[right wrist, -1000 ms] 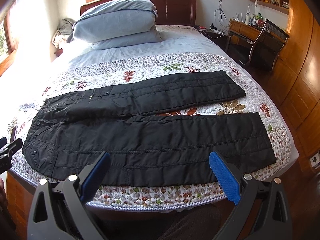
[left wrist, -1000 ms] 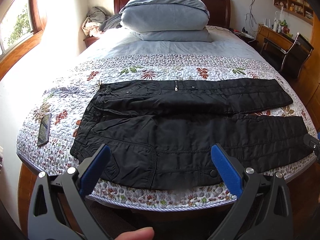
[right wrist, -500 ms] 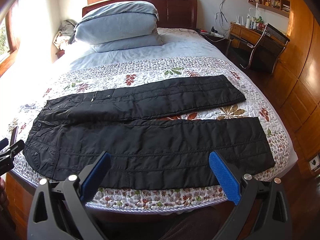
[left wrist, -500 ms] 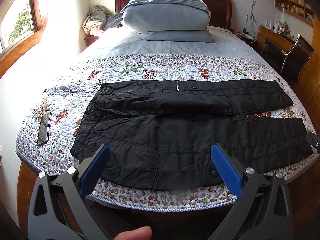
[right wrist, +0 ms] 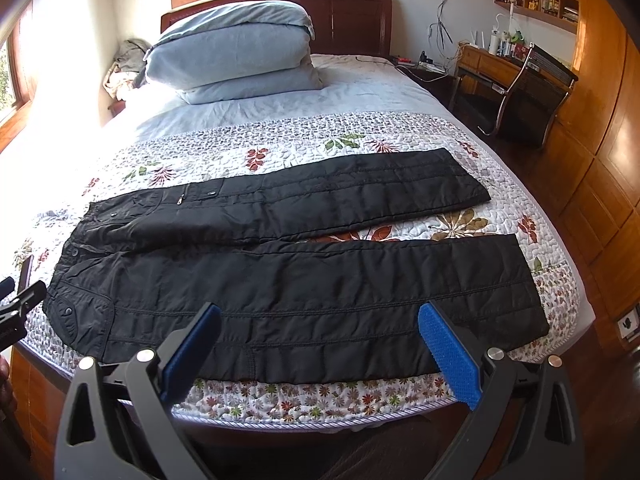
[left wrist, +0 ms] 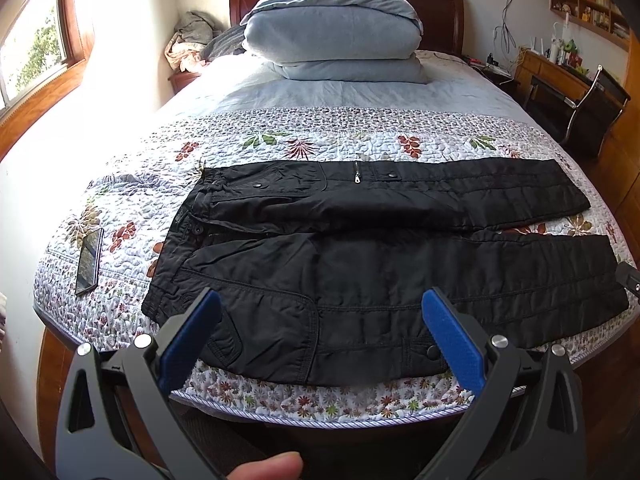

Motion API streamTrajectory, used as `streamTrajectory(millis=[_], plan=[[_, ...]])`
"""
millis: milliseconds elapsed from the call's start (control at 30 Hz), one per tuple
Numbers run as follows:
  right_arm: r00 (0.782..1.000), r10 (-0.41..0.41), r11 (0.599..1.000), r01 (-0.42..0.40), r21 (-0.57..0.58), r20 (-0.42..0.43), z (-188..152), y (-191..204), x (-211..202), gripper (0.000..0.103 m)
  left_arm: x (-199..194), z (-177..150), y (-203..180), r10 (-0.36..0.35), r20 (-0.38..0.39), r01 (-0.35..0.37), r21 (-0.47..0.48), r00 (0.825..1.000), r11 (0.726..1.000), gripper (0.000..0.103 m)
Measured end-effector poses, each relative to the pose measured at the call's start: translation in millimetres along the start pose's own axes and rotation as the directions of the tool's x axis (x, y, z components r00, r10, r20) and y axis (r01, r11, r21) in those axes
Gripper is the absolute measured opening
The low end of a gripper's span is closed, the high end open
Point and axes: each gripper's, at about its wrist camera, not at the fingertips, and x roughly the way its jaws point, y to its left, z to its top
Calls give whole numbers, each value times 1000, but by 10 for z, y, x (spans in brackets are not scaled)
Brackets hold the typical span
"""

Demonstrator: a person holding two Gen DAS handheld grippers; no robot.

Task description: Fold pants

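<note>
Far left of the left gripper's jaws, a phone [left wrist: 89, 261] lies on the floral quilt [left wrist: 320, 136], well apart from the garment; the left gripper [left wrist: 320, 326] hangs with its blue pads spread wide and nothing between them. Just beyond and between those jaws lies the waist end of the black pants [left wrist: 360, 272], the waistband off toward the left pad, a cargo pocket snap [left wrist: 431, 352] near the right pad. The pants lie flat and unfolded on the quilt, long axis running left to right across the bed's foot, legs parted in a narrow V with the cuffs to the right. The right gripper [right wrist: 320, 328] is likewise fully open and empty, poised over the near leg [right wrist: 320, 300], whose cuff [right wrist: 528, 288] lies beyond its right pad. Judging from this, the left gripper is nearer the waistband, the right nearer the cuffs; a first fold would likely bring the near leg onto the far leg [right wrist: 320, 200], each gripper pinching the near edge straight ahead.
</note>
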Motion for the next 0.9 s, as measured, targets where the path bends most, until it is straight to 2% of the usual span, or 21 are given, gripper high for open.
streamTrajectory(millis=[200, 367, 467, 533, 633, 733, 800, 867, 900], plan=[[1000, -1, 1000, 1, 0, 0, 17, -9, 11, 100, 37, 17, 24, -3, -4, 3, -3, 1000, 1000, 100], [1000, 3, 1000, -3, -4, -4, 61, -17, 69, 100, 119, 83, 72, -102, -10, 102, -28, 995, 994, 100], [999, 38, 999, -38, -10, -10, 112, -35, 123, 100, 264, 143, 171, -168, -57, 163, -79, 984, 983, 100], [1000, 21, 999, -22, -29, -7, 163, -38, 163, 100, 380, 189, 268, -157, -77, 148, -113, 985, 982, 100], [999, -51, 996, 52, -72, 14, 264, -29, 261, 100, 594, 291, 439, -97, -109, 82, -133, 989, 988, 100], [992, -122, 983, 124, -139, 18, 404, -41, 463, 100, 892, 425, 702, -108, -172, 78, -174, 979, 982, 100], [984, -178, 967, 180, -183, 24, 536, -83, 652, 100, 1073, 544, 888, -91, -188, 56, -185, 978, 981, 100], [982, -187, 961, 184, -208, 6, 694, -184, 875, 100, 1283, 700, 1089, -64, -202, 26, -183, 977, 983, 100], [984, -178, 961, 169, -220, -19, 774, -246, 997, 100, 1422, 787, 1207, -76, -219, 33, -194, 973, 980, 100]])
